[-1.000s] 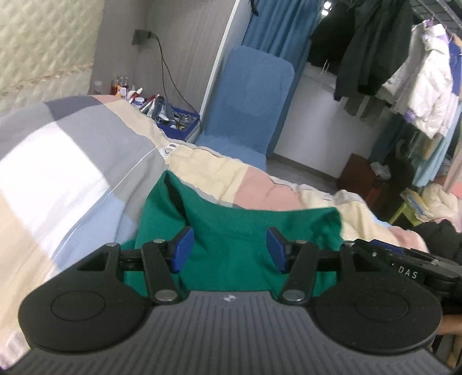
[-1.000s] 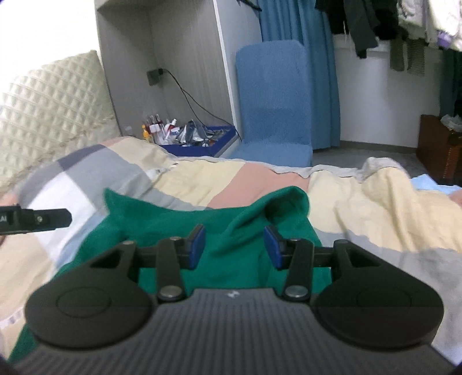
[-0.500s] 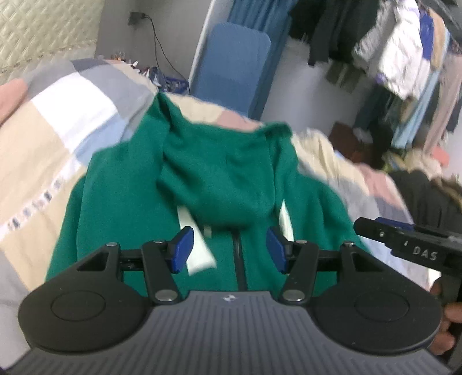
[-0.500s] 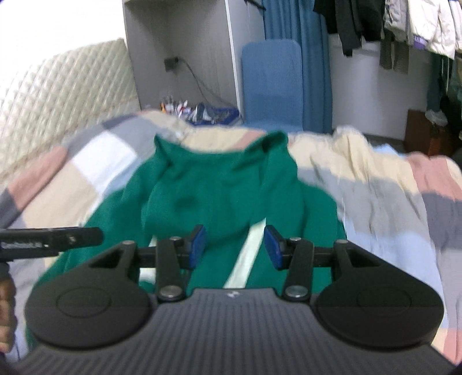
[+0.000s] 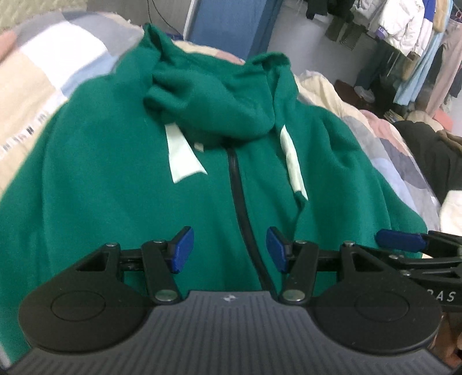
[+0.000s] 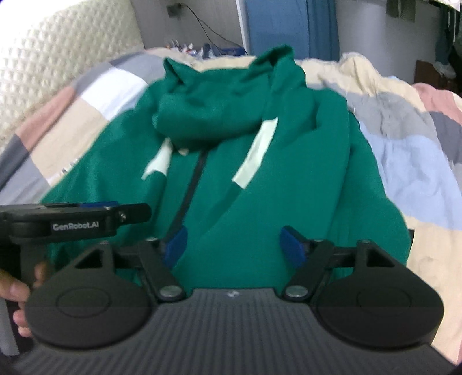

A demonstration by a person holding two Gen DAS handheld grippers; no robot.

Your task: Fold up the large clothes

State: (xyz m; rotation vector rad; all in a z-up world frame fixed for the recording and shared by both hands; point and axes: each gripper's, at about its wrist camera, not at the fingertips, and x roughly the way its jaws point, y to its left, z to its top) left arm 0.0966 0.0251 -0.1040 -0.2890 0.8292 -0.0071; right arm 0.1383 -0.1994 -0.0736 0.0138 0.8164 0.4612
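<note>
A green zip-up hoodie (image 5: 121, 173) (image 6: 288, 184) lies face up on the bed, hood at the far end, with a dark zipper (image 5: 239, 202) down the middle and two pale drawstring bands. My left gripper (image 5: 228, 249) hovers over the lower chest with its jaws apart and empty, the zipper running between its blue pads. My right gripper (image 6: 234, 245) hangs over the hoodie's right half; its jaws are opening and no cloth is pinched between them. The left gripper (image 6: 86, 216) and the hand holding it show at the left edge of the right wrist view.
A checked quilt (image 6: 404, 138) in cream, pink, grey and blue covers the bed. A quilted headboard (image 6: 57, 52) stands at the left. Beyond the bed are a blue chair (image 5: 228, 26), a crate of bottles (image 6: 202, 47) and a rack of hanging clothes (image 5: 404, 34).
Both grippers have pulled back and dropped toward the hoodie's body, so the whole front now shows instead of just the hood. The right gripper's jaws have spread wider.
</note>
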